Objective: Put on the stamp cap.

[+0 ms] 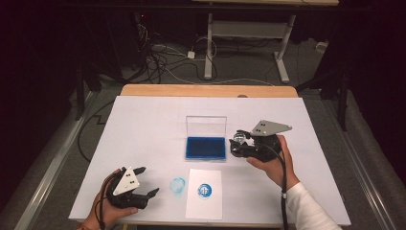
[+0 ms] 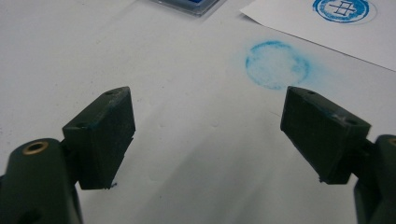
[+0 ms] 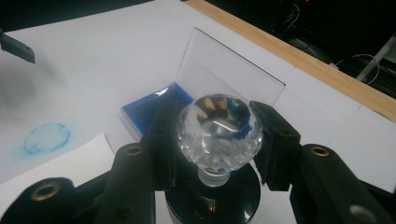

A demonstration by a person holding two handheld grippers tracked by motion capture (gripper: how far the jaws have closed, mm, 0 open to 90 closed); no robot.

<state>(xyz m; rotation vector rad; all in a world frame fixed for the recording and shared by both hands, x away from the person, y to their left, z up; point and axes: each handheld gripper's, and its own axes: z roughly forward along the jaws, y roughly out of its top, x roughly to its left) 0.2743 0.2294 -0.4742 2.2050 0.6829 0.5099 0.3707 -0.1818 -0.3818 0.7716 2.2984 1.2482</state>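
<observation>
we are gripping the crystal-knobbed stamp [image 3: 218, 133] in the right tool [image 1: 242, 143] | carrying it right of the ink pad [image 1: 206, 148] | left tool [image 1: 144, 181] resting wide, near-left, keeping clear

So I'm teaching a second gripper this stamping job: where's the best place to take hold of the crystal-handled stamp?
Probably the faceted crystal knob of the stamp, pinched from opposite sides as the right gripper does now. The knob bulges above a narrow neck, so the jaws seat around it and the dark base stays free.
</observation>
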